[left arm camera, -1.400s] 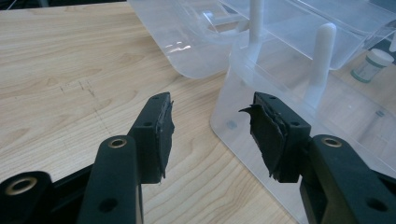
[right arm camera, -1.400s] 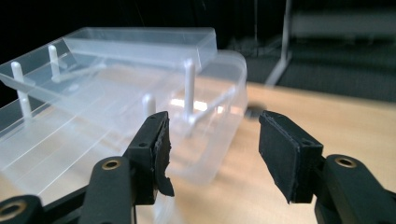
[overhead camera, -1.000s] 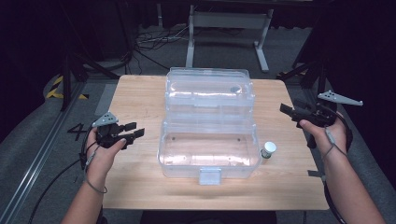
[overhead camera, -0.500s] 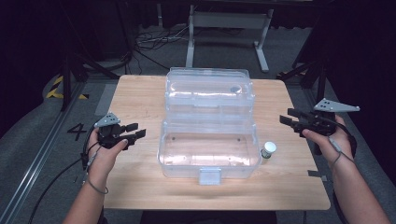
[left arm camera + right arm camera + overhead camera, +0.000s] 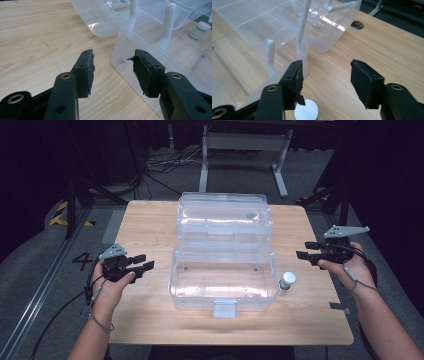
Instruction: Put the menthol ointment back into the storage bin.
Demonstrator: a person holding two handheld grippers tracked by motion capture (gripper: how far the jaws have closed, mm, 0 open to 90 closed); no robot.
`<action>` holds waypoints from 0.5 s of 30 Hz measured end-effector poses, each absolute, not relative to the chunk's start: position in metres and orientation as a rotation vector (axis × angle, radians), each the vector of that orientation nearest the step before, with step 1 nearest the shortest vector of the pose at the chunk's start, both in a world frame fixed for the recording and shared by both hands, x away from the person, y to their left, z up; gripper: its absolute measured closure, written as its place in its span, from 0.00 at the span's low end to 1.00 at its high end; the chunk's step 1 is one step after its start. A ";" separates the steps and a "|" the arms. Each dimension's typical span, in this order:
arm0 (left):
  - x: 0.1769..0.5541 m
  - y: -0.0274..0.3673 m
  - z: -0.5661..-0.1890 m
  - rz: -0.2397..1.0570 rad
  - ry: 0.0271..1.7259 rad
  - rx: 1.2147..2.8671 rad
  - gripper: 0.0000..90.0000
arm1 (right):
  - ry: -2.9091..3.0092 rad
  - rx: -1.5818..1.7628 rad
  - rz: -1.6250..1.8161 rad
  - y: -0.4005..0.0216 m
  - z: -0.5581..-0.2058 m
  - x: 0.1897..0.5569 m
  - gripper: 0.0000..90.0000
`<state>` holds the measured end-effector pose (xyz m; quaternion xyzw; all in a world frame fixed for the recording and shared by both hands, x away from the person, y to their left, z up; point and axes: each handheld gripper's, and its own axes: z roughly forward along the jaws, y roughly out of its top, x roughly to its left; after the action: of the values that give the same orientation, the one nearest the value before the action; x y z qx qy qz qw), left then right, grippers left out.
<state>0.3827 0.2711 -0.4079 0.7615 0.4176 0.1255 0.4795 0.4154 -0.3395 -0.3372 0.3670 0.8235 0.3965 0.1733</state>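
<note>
One clear box (image 5: 223,257) is sitting open mid-tabletop (image 5: 150,225), one vial (image 5: 287,280) just right of it. The right tool (image 5: 325,82), released and just opening, is showing the vial's cap; the left tool (image 5: 113,72), released, is facing the box's corner.

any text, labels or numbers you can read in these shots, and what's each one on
"4": a black mark on the grey floor, left of the wooden table, at.
Small white-capped bottle beside the clear plastic box: no label that can be read; too small and blurred.
Nothing else readable.
</note>
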 end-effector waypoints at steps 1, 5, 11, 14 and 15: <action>0.382 0.271 -0.408 0.306 1.019 1.859 0.57 | 2.344 1.042 1.128 -0.339 -0.336 0.416 0.48; 0.379 0.273 -0.409 0.310 1.028 1.859 0.57 | 2.385 1.049 1.133 -0.338 -0.336 0.419 0.49; 0.372 0.281 -0.411 0.318 1.059 1.850 0.56 | 2.439 0.962 1.135 -0.338 -0.339 0.425 0.50; 0.368 0.284 -0.411 0.323 1.070 1.846 0.56 | 2.465 0.923 1.131 -0.337 -0.341 0.429 0.50; 0.367 0.285 -0.411 0.324 1.074 1.842 0.56 | 2.475 0.913 1.125 -0.336 -0.342 0.430 0.50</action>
<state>0.3667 0.2846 -0.4113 0.7527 0.4388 0.1324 0.4726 0.4303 -0.3363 -0.3416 0.3154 0.8549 0.3886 0.1363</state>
